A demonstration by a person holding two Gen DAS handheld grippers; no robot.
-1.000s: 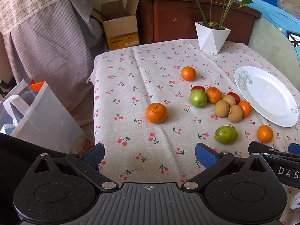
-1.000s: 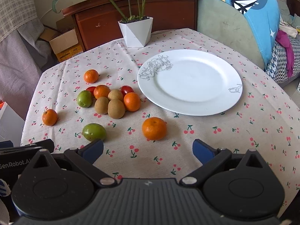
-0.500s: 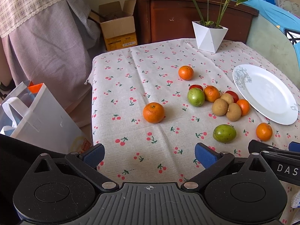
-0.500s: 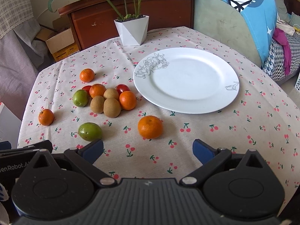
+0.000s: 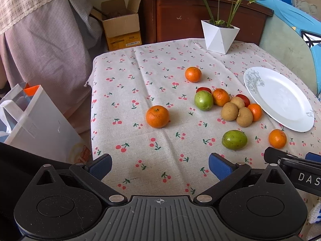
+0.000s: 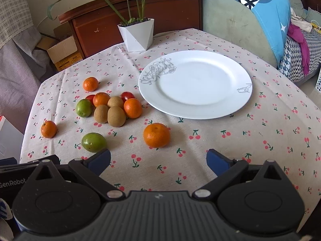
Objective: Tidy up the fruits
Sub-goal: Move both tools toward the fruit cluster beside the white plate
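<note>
An empty white plate [image 6: 195, 84] [image 5: 278, 98] lies on the cherry-print tablecloth. To its left sits a cluster of brown kiwis [image 6: 116, 116], oranges [image 6: 132, 108], red tomatoes [image 6: 127, 95] and a green fruit [image 6: 83, 107]. Loose fruits lie around it: an orange [image 6: 156, 135] just beyond my open, empty right gripper [image 6: 158, 159], a green fruit [image 6: 93, 142] near its left finger, and small oranges at the left [image 6: 49, 129] and back [image 6: 90, 84]. My left gripper [image 5: 160, 167] is open and empty, with an orange [image 5: 157, 116] ahead of it.
A white faceted plant pot [image 6: 137, 36] stands at the table's back edge before a wooden cabinet [image 6: 130, 18]. A sofa with a blue cover [image 6: 260, 14] is at the right. A white bag [image 5: 36, 120] and a cardboard box [image 5: 120, 28] stand on the floor left of the table.
Both grippers have drifted slightly; the fruits and plate sit a little lower-left in view. Both stay open and nothing on the table has moved.
</note>
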